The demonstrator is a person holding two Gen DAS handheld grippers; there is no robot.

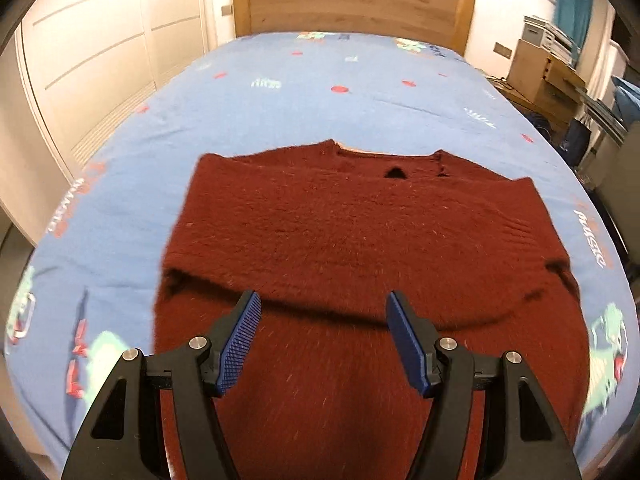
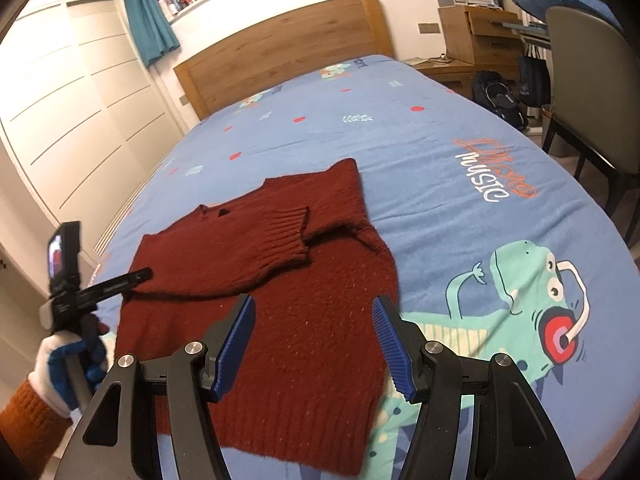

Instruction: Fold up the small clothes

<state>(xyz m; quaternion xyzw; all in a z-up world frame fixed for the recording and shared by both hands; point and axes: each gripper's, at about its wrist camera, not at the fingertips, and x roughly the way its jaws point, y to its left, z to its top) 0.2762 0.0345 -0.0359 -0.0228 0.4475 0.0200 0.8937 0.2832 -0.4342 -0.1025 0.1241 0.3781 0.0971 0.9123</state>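
Observation:
A dark red knitted sweater [image 1: 352, 232] lies flat on the blue printed bedspread [image 1: 280, 92], neckline toward the headboard. Both sleeves are folded in across the chest; the ribbed cuff [image 2: 286, 236] of one lies on top in the right wrist view. My left gripper [image 1: 322, 312] is open and empty, held above the sweater's lower half. My right gripper [image 2: 314, 318] is open and empty, above the sweater [image 2: 280, 312] near its hem and right side. The left gripper also shows at the left of the right wrist view [image 2: 100, 286], held in a gloved hand.
A wooden headboard [image 1: 352, 0] stands at the far end of the bed. White wardrobe doors [image 1: 92, 52] run along the left. On the right are a wooden drawer unit [image 2: 476, 36], a grey chair [image 2: 592, 92] and bags [image 2: 496, 96] on the floor.

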